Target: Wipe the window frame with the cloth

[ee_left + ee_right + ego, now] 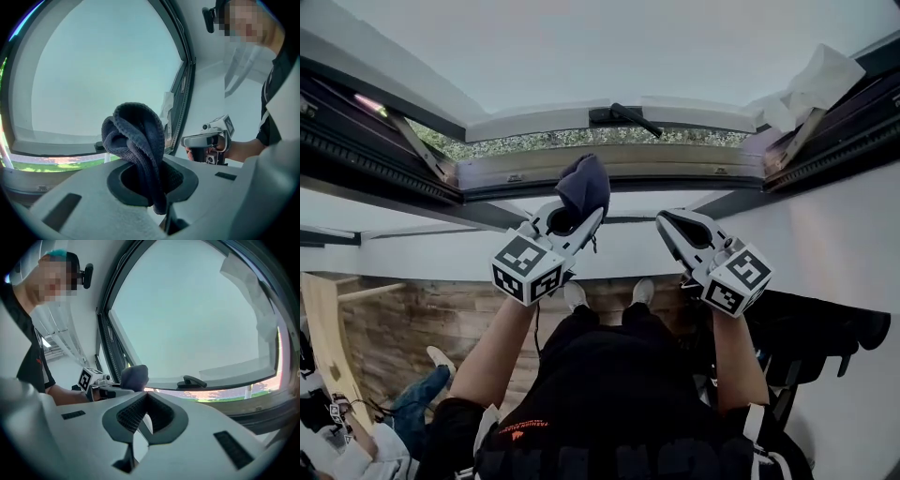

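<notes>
left tool [578,218]: we see it clamped on the bunched cloth [584,184]
right tool [672,228]: jaws together, empty
risk: we reckon dragging along the window frame [609,169] could tug the cloth free

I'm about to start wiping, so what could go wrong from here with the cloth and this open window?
The cloth is bunched, most of it sticking out of the left tool, so rubbing the frame could tug it free. The window stands open; a loose cloth might drop outside.
</notes>
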`<action>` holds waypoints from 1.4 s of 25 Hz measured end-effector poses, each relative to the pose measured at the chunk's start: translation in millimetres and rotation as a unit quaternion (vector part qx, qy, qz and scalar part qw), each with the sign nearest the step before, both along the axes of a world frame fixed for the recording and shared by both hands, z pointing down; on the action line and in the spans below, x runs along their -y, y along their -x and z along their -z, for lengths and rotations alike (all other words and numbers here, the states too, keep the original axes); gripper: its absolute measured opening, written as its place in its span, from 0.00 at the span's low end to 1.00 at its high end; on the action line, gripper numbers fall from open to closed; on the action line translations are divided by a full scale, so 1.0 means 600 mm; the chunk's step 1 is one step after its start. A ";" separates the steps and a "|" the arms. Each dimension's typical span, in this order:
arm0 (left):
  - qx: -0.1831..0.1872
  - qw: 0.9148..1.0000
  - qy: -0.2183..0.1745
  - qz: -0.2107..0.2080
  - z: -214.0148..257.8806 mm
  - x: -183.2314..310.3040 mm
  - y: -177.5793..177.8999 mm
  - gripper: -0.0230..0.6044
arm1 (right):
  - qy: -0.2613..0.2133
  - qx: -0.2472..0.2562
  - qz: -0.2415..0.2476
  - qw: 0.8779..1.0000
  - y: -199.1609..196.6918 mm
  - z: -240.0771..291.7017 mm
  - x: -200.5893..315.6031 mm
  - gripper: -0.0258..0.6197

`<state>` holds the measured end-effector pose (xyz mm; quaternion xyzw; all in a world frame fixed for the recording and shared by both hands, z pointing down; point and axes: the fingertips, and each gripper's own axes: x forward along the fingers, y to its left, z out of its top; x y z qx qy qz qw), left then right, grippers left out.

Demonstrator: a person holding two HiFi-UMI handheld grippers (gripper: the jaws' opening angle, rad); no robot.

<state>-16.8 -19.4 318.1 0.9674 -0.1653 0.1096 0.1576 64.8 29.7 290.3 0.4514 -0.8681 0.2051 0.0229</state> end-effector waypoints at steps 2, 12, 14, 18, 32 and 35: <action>-0.003 1.000 -0.012 0.000 0.013 0.003 0.010 0.12 | -0.004 -0.004 0.002 1.000 0.009 0.006 0.005 0.05; -0.019 0.998 -0.061 -0.001 0.070 0.018 0.027 0.12 | -0.035 -0.014 0.009 0.999 0.034 0.040 0.023 0.05; -0.021 0.998 -0.064 -0.002 0.075 0.020 0.027 0.12 | -0.039 -0.013 0.009 0.999 0.035 0.044 0.026 0.05; -0.021 0.998 -0.066 0.000 0.077 0.023 0.029 0.12 | -0.042 -0.013 0.008 0.999 0.037 0.047 0.029 0.05; -0.020 0.998 -0.064 -0.002 0.071 0.032 0.009 0.12 | -0.041 -0.014 0.008 0.999 0.022 0.041 0.034 0.05; -0.020 0.998 -0.062 -0.002 0.069 0.032 0.005 0.12 | -0.040 -0.013 0.009 0.999 0.018 0.041 0.036 0.05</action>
